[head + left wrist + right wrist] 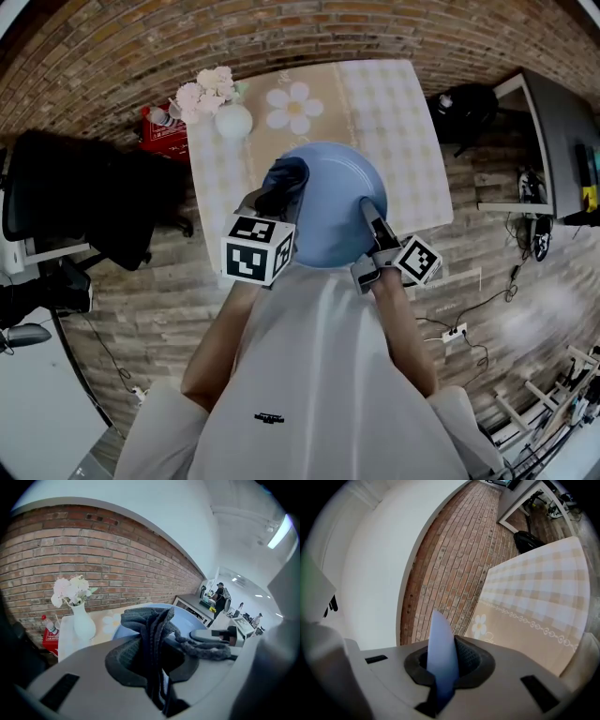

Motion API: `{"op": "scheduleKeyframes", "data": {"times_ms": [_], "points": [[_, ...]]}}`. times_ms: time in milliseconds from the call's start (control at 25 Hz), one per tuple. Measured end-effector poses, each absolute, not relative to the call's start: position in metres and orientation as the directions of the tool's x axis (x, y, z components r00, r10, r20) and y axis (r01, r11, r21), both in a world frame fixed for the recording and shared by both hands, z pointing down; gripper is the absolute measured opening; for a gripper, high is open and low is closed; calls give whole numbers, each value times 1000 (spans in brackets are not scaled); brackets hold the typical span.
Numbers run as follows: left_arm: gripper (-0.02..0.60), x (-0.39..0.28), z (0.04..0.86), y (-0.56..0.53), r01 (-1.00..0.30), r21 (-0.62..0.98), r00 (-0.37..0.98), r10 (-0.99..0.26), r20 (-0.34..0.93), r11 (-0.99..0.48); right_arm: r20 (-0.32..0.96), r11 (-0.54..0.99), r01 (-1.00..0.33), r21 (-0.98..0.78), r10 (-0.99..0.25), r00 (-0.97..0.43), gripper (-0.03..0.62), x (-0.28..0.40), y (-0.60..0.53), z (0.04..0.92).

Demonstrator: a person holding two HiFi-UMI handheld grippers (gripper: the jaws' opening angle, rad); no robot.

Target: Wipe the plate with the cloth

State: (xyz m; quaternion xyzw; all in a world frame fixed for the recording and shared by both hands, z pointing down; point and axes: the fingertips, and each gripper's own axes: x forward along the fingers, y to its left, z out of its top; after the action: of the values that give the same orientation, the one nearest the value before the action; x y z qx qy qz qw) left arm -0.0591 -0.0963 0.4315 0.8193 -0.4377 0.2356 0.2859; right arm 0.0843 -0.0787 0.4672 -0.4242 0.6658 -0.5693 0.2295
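Observation:
A light blue plate is held up above the table's near edge. My right gripper is shut on the plate's right rim, and the rim shows edge-on between its jaws in the right gripper view. My left gripper is shut on a dark grey cloth, which lies bunched against the plate's left side. In the left gripper view the cloth fills the jaws, with the plate just behind it.
The table has a beige checked covering with a daisy print. A white vase of pale flowers stands at its far left. A dark chair is left of the table and a desk is at the right.

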Motion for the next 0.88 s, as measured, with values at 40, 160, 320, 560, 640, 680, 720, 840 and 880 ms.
{"op": "scheduleKeyframes", "data": {"times_ms": [40, 160, 320, 560, 640, 680, 720, 840, 880], "points": [[61, -61, 434, -98, -855, 256, 500, -583, 641, -452, 171, -4, -297, -955, -826, -537, 58, 82, -78, 465], [61, -66, 439, -100, -864, 231, 478, -585, 655, -447, 160, 0, -283, -959, -824, -543, 58, 77, -74, 462], [61, -71, 445, -101, -876, 192, 446, -589, 674, -443, 174, -12, -289, -957, -821, -544, 58, 74, -66, 464], [61, -69, 447, -103, -873, 173, 441, -583, 682, -457, 178, -10, -292, -956, -813, -555, 58, 68, -56, 465], [61, -67, 446, -104, -868, 169, 445, -581, 682, -467, 173, -7, -287, -958, -810, -560, 58, 65, -53, 465], [61, -65, 445, -105, -866, 168, 448, -579, 681, -471, 172, -8, -283, -959, -809, -562, 58, 64, -52, 465], [61, -64, 444, -105, -863, 167, 450, -577, 682, -476, 173, -11, -280, -960, -810, -561, 58, 64, -51, 466], [61, -57, 444, -107, -853, 164, 459, -563, 687, -496, 180, -12, -292, -956, -811, -557, 58, 66, -49, 465], [61, -54, 444, -107, -848, 162, 463, -556, 690, -504, 183, -9, -301, -953, -811, -556, 58, 67, -49, 465]]}}
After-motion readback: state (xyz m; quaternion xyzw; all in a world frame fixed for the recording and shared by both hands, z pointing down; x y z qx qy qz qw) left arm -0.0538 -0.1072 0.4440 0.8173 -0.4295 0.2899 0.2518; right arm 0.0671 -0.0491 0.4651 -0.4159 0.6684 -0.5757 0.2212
